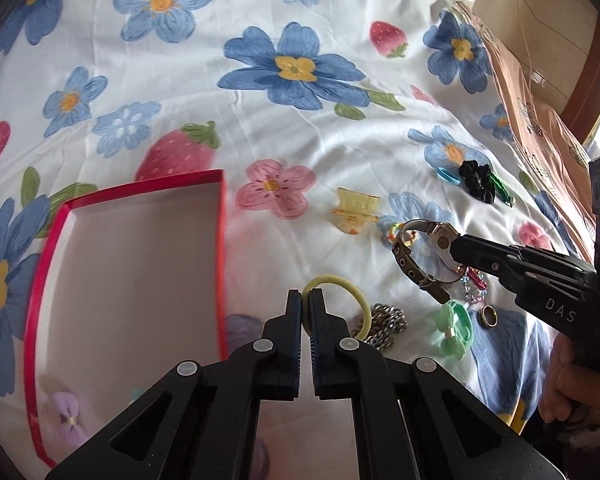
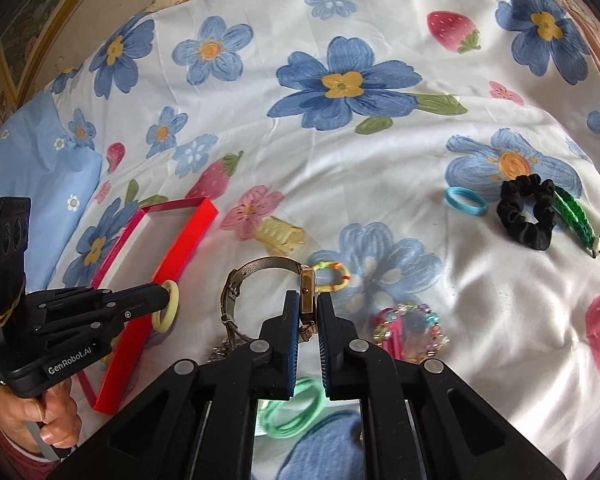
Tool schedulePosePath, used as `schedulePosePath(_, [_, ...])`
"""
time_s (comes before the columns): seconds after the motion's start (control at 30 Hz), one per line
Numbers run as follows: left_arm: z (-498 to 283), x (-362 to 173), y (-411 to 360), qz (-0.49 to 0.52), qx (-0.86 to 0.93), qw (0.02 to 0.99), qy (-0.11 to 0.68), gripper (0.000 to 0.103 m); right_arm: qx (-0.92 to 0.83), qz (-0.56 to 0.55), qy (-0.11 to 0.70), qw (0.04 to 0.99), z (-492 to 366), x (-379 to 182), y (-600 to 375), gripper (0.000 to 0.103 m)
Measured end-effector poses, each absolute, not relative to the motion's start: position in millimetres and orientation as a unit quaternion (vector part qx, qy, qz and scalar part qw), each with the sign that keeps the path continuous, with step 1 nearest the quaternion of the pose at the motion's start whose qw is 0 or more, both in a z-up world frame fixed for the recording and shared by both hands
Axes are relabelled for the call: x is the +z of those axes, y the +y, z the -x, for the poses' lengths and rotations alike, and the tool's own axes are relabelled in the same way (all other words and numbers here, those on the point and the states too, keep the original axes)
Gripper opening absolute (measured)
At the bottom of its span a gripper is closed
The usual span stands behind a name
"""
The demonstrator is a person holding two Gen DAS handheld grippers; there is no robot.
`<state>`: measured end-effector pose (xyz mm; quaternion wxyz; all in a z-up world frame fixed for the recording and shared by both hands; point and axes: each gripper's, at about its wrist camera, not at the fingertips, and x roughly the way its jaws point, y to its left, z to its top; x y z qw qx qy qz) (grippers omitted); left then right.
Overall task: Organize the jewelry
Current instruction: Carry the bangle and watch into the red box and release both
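My left gripper (image 1: 305, 300) is shut on a pale yellow hair tie (image 1: 350, 296) and holds it just right of the open red box (image 1: 216, 264). In the right wrist view the same tie (image 2: 168, 306) hangs from that gripper (image 2: 165, 298) over the red box's (image 2: 156, 296) near wall. My right gripper (image 2: 307, 300) is shut on the gold case of a wristwatch (image 2: 260, 272), lifted off the sheet with its mesh strap looping left. From the left wrist view the watch (image 1: 420, 248) dangles from the right gripper (image 1: 454, 246).
On the flowered bedsheet (image 2: 340, 168) lie a yellow claw clip (image 1: 356, 208), a beaded bracelet (image 2: 412, 328), green hair ties (image 2: 292, 408), a ring (image 1: 489, 316), a metal chain (image 1: 384, 324), a black scrunchie (image 2: 528, 212), a blue tie (image 2: 466, 202) and a green braided band (image 2: 576, 216).
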<state>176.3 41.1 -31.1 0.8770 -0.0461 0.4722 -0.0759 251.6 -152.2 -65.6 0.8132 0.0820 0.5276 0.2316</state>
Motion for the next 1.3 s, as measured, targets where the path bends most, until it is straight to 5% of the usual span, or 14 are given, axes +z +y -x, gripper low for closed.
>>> schedulePosePath(1.3, [-123.2,-36.9,188.6,0.117,0.058,0.869,0.477,0.003,0.389,-0.009,0.521,0.759,-219.3,-53.2,33.5,0.008])
